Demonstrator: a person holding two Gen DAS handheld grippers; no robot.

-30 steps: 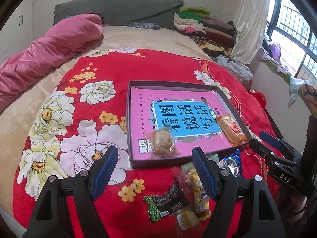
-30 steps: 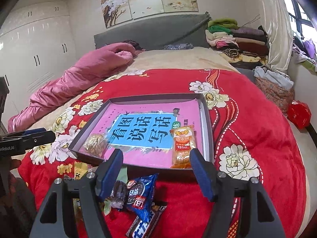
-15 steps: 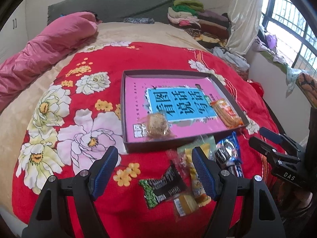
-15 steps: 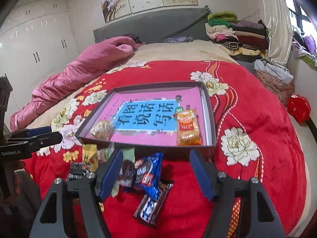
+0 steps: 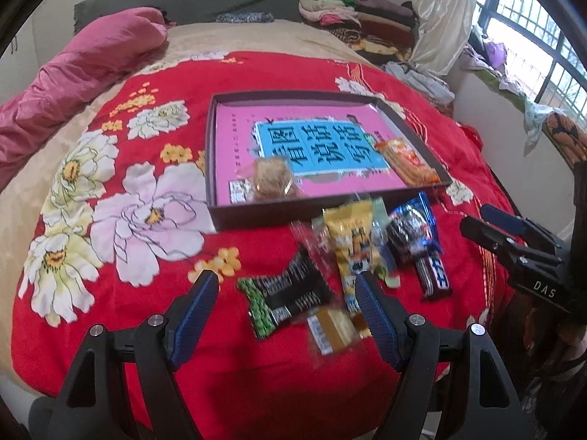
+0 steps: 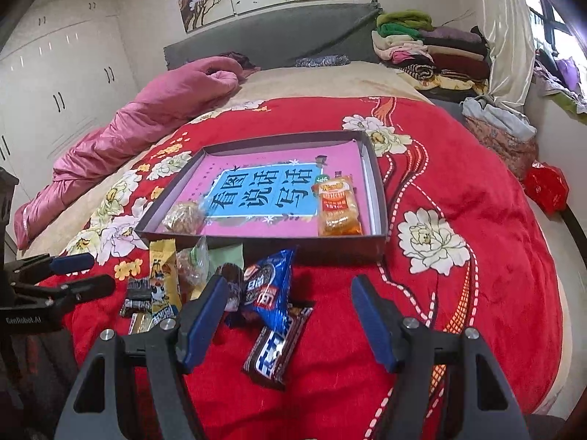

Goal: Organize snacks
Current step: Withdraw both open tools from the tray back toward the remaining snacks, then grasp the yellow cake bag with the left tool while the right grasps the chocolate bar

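Since loose wrapped snacks [image 5: 352,253] are unsorted beside the dark cardboard tray [image 5: 319,216], both grippers' fingers [image 5: 192,306] [image 6: 370,317] are held released, nothing grasped.

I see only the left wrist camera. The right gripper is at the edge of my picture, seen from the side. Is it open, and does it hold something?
Observer: The right gripper is open and its pads press on nothing.
Operator: What lies between its fingers?
Observer: The dark wrapped bar lies there on the blanket, and the blue packet overlaps its far end.
Operator: Is there room in the tray next to the orange packet?
Observer: Yes. A bare strip separates the orange packet from the right wall of the tray.
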